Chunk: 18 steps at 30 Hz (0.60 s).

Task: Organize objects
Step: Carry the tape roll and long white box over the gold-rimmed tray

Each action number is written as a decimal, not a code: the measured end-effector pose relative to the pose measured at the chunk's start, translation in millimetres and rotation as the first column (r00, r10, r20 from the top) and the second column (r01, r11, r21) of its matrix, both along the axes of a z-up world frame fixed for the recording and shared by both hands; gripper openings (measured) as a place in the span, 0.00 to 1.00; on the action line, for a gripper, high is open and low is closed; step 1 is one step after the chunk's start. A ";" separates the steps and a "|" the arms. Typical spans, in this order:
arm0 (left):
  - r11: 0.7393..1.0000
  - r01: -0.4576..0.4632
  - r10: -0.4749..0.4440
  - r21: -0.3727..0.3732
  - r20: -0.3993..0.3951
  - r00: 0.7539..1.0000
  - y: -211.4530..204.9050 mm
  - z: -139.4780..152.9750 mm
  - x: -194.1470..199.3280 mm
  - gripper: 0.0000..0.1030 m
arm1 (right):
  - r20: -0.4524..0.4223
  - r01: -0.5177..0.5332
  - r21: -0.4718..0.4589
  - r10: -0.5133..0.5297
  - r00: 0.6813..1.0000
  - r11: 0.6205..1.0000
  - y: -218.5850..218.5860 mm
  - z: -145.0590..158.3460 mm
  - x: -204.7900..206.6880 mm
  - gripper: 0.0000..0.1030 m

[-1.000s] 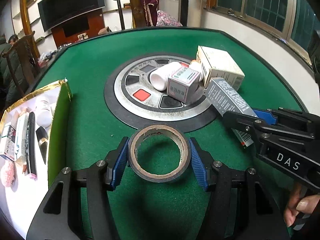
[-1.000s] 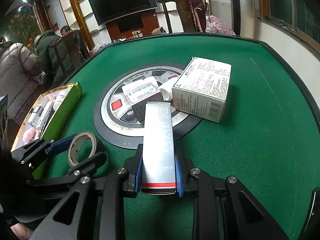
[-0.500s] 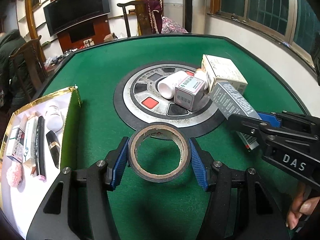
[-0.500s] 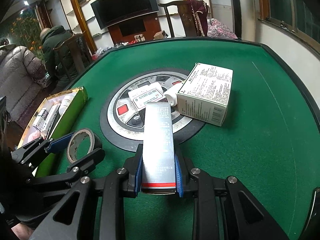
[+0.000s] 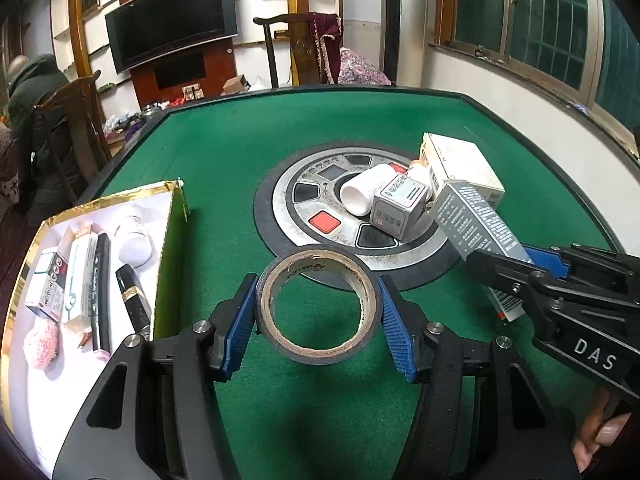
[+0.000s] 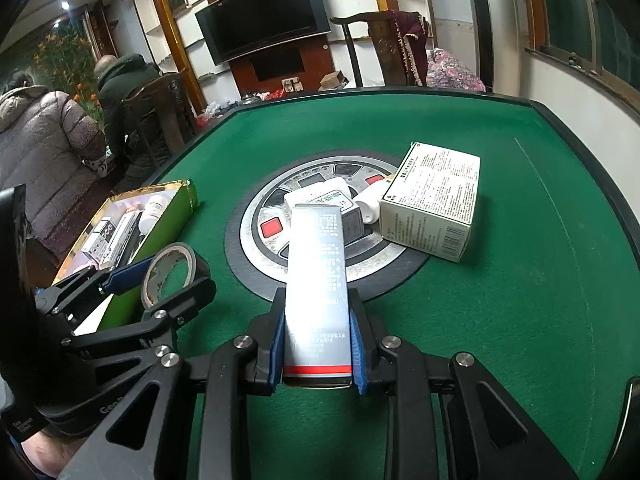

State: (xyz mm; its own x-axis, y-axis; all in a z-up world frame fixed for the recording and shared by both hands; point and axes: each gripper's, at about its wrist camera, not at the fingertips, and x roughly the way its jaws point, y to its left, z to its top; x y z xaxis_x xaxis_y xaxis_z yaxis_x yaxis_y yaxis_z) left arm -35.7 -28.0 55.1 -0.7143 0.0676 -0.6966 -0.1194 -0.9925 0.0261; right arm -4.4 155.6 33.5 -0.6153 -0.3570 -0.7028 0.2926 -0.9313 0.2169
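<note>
even indoor light, fisheye-warped edges

Left hand-held gripper [image 5: 316,316] clamps tape roll [image 5: 317,309] above green table [image 5: 240,152].

— Left side, what's the feel?
— My left gripper [image 5: 316,312]: matt black plastic, ribbed blue pads [image 5: 394,330], steel screws. Tape roll [image 5: 317,305] has a glossy black outside and a rough brown cardboard core.
— Right?
— My right gripper [image 6: 317,334] pinches a smooth, faintly sheeny paperboard carton [image 6: 317,280]. Table [image 6: 500,320] is matt green felt; centre disc [image 5: 316,196] is scuffed metal.
</note>
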 end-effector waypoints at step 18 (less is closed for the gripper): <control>0.999 -0.028 0.030 0.047 -0.048 0.998 -21.2 16.1 21.1 0.57 | -0.013 0.018 -0.050 -0.018 1.000 0.999 -12.1 9.8 12.4 0.26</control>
State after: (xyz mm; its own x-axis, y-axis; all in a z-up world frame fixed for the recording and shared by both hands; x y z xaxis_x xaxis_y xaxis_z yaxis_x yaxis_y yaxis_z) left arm -14.6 -49.2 71.2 -0.7491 0.0777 -0.6579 -0.0905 -0.9958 -0.0146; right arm 8.0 143.5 43.3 -0.6315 -0.3805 -0.6756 0.2793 -0.9245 0.2596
